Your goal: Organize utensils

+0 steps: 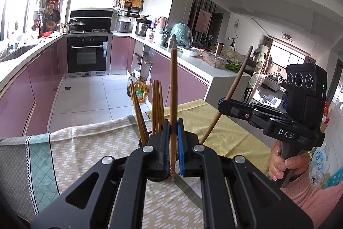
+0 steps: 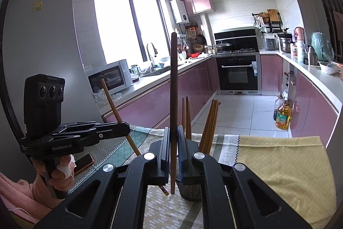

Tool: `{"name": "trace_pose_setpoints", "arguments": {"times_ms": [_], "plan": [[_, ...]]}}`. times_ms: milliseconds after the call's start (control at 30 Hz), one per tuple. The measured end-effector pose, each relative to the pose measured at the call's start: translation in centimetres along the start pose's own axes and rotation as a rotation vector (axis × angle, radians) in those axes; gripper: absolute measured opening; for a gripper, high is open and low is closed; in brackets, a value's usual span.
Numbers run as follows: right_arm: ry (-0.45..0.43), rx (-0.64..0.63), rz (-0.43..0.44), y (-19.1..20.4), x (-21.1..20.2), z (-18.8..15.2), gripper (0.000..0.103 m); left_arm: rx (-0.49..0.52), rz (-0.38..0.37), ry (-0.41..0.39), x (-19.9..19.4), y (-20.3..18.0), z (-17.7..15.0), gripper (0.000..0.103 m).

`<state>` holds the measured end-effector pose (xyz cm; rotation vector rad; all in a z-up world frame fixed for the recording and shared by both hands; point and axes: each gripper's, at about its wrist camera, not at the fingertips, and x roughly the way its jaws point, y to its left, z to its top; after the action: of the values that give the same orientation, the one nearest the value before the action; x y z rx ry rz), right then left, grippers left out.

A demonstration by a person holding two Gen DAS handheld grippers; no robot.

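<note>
My left gripper (image 1: pixel 173 132) is shut on a light wooden chopstick (image 1: pixel 173 87) held upright above the table. The right gripper (image 1: pixel 223 108) shows at the right in the left wrist view, shut on a darker chopstick (image 1: pixel 235 83) that leans. In the right wrist view, my right gripper (image 2: pixel 174 138) is shut on that dark chopstick (image 2: pixel 173 87), upright. The left gripper (image 2: pixel 125 128) shows at the left there, holding its chopstick (image 2: pixel 113 106) tilted. A dark mesh holder (image 2: pixel 189 190) with several chopsticks (image 2: pixel 209 123) stands just beyond both grippers; these chopsticks also show in the left wrist view (image 1: pixel 157 106).
The table carries a patterned cloth (image 1: pixel 85 143) and a yellow cloth (image 2: pixel 278 160). A phone (image 2: pixel 84 162) lies on the table at the left. Oil bottles (image 2: pixel 283 115) stand on the kitchen floor. Pink cabinets and counters line both sides.
</note>
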<state>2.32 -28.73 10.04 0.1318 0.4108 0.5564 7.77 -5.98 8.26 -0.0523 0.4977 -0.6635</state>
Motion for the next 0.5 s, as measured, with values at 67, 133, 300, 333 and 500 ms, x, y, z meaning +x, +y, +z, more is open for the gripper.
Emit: {"name": "trace_pose_setpoints", "arguments": {"times_ms": [67, 133, 300, 333, 500], "plan": [[-0.008, -0.008, -0.001, 0.1, -0.1, 0.3, 0.006, 0.006, 0.0, -0.007, -0.1, -0.2, 0.3, 0.007], [-0.013, -0.013, -0.002, 0.1, -0.1, 0.4, 0.006, 0.01, -0.002, -0.016, -0.2, -0.4, 0.7, 0.007], [-0.023, -0.02, -0.009, 0.2, 0.0, 1.0, 0.006, 0.017, 0.001, -0.038, -0.4, -0.5, 1.2, 0.007], [-0.024, -0.022, -0.011, 0.3, 0.1, 1.1, 0.006, 0.017, 0.002, -0.04, -0.5, -0.6, 1.2, 0.007], [-0.03, -0.027, -0.015, 0.2, 0.2, 1.6, 0.006, 0.017, 0.004, -0.058, -0.8, -0.6, 1.7, 0.007]]}}
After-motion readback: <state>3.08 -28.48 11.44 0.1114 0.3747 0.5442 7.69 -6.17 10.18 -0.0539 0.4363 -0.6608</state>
